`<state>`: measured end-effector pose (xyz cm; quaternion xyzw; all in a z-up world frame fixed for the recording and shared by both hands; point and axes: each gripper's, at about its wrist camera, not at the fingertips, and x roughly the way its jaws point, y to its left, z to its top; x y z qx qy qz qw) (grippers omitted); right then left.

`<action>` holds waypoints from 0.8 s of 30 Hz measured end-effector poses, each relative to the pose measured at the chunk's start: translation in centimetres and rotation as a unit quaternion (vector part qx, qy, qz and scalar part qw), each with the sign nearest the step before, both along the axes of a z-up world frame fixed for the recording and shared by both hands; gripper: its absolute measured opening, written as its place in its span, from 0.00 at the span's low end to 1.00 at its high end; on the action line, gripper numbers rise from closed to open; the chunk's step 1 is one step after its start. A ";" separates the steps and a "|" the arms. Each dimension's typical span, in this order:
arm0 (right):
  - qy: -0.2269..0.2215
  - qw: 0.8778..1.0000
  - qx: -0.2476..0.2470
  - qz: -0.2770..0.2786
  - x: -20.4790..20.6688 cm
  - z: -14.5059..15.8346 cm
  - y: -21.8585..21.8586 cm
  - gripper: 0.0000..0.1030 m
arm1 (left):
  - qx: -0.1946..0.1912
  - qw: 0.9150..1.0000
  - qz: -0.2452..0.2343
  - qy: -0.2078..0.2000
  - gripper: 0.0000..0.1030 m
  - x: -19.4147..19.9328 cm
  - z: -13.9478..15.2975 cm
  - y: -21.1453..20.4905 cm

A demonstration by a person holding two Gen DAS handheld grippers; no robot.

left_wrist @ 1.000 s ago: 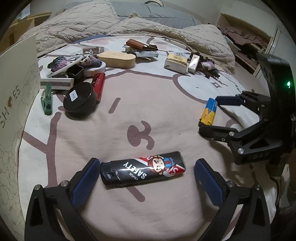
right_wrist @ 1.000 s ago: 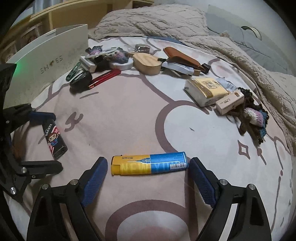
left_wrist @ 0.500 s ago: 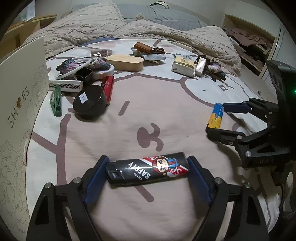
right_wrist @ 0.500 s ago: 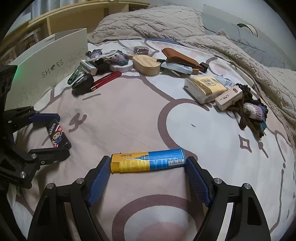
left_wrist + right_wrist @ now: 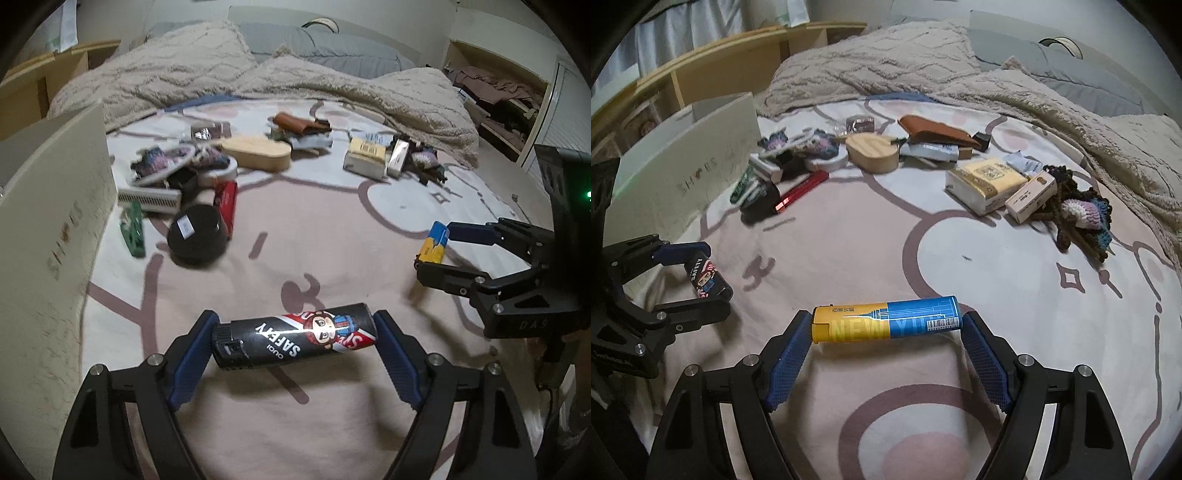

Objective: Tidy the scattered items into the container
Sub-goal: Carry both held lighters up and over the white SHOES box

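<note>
A black lighter (image 5: 295,338) printed "SAFETY" lies crosswise between the blue pads of my left gripper (image 5: 295,345), which is shut on its two ends and holds it just above the bedspread. In the right wrist view the same lighter (image 5: 705,277) shows at the left, in the left gripper (image 5: 709,282). My right gripper (image 5: 886,328) is shut on a yellow and blue lighter (image 5: 886,321), end to end, low over the bed. The left wrist view has that lighter (image 5: 434,245) at the right. A white shoe box (image 5: 55,240) stands at the left.
Along the far side of the bed lie a black round tin (image 5: 195,236), a red stick (image 5: 227,201), a green clip (image 5: 133,230), a wooden case (image 5: 258,153), a brown leather case (image 5: 295,122), a tissue pack (image 5: 365,157) and a crochet piece (image 5: 1082,214). Behind them a beige blanket (image 5: 184,81) is bunched.
Both grippers have closed from wide open onto the ends of their lighters. The left one has since risen a little with the black lighter; the right lighter has tilted slightly.
</note>
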<state>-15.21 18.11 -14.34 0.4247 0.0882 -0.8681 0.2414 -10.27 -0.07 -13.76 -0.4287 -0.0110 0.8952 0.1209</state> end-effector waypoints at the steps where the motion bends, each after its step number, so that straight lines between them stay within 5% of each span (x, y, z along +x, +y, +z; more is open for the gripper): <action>1: 0.002 1.000 -0.005 -0.001 0.1 0.3 0.0 0.79 | -0.002 1.000 0.001 0.005 0.82 0.1 0.5 -0.1; 15: 0.055 0.996 -0.062 0.021 0.4 7.5 -2.9 0.79 | -0.010 0.994 0.037 0.099 0.82 1.8 9.3 -3.0; 24: 0.099 0.992 -0.071 0.044 1.4 11.4 -6.1 0.79 | -0.015 0.989 0.071 0.126 0.82 3.6 14.0 -6.7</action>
